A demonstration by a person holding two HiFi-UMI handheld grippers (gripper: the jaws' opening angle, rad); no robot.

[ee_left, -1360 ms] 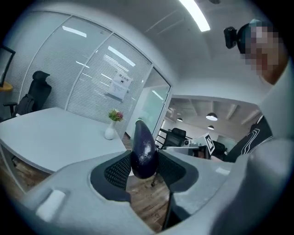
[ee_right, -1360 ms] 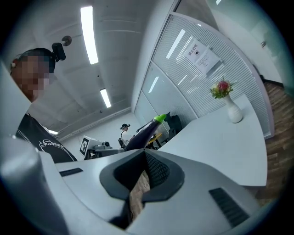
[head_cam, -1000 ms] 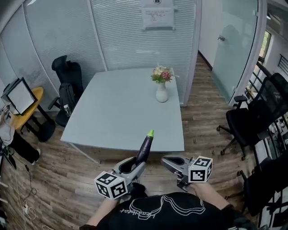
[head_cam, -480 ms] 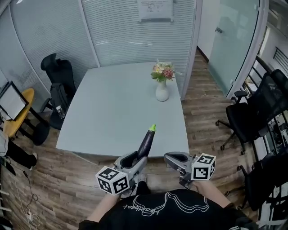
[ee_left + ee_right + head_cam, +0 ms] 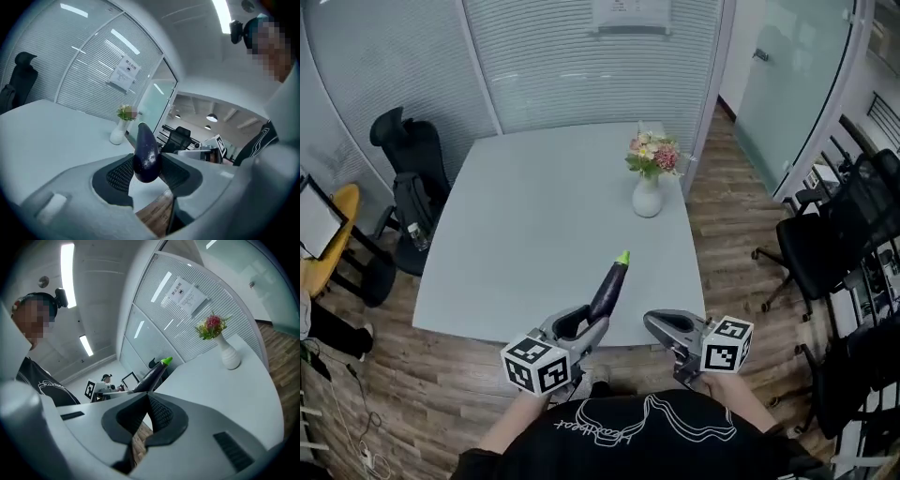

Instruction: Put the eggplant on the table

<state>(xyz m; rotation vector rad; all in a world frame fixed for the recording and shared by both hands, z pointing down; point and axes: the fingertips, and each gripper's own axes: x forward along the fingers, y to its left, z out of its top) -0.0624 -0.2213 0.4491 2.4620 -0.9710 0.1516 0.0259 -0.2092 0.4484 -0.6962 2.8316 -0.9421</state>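
Office room, pale grey table point(image 5: 534, 216) with a flower vase point(image 5: 647, 197) near its far right side. Left gripper point(image 5: 589, 326) clamped on the purple eggplant point(image 5: 608, 291), green stem pointing away, held over the table's near edge. Right gripper point(image 5: 661, 328) just beside it, jaws pressed together, holding nothing.

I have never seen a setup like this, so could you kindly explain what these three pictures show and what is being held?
There is no robot here: a person holds a two-jaw tool, a gripper, in each hand. The top-down picture comes from a camera on the person's head. The other two come from cameras riding on each gripper, looking along its jaws. The left gripper is clamped on a purple eggplant, held in the air near the pale table's front edge and not yet set down. The right gripper is closed and empty. A white vase of flowers stands on the table.
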